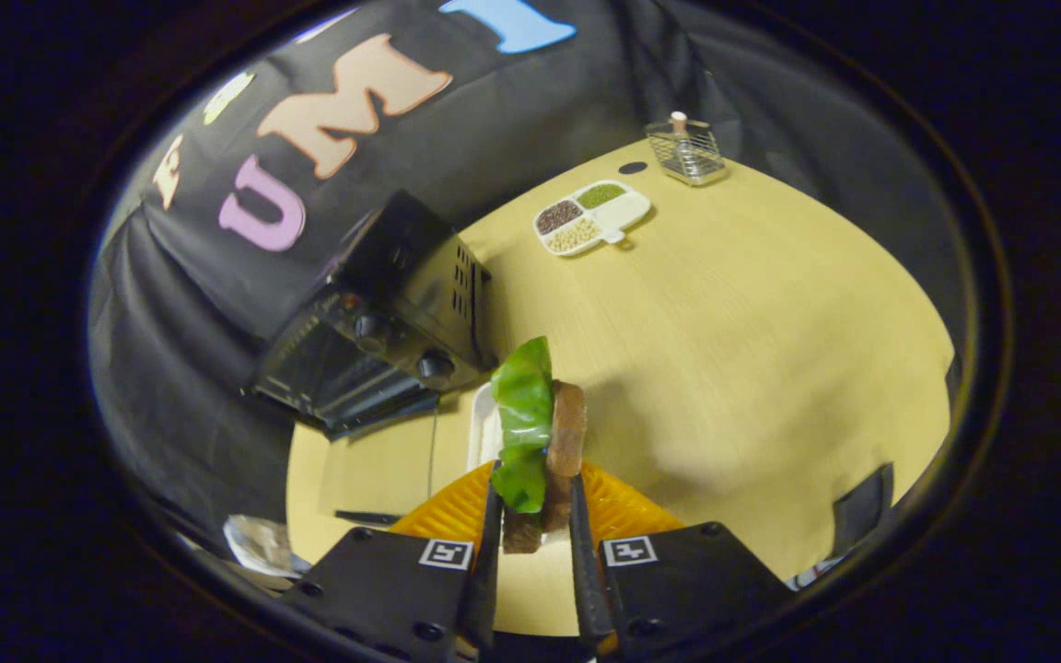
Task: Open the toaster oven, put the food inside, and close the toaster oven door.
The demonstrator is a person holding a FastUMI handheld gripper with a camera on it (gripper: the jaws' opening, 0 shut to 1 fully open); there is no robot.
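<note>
The gripper (535,529) has its jaws clamped on a sandwich (540,433) above the counter (724,322), with the oven (383,322) ahead to their left, its door open.

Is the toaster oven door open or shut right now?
Open: the toaster oven door hangs down, rack visible. The gripper holds the sandwich.

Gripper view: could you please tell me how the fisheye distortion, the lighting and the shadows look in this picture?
Gripper view: fisheye bends the table edge into a curve and tilts the toaster oven; soft, even light; a faint shadow on the table right of the sandwich, which the hand-held gripper clamps; the far divided dish stays fairly sharp.
</note>
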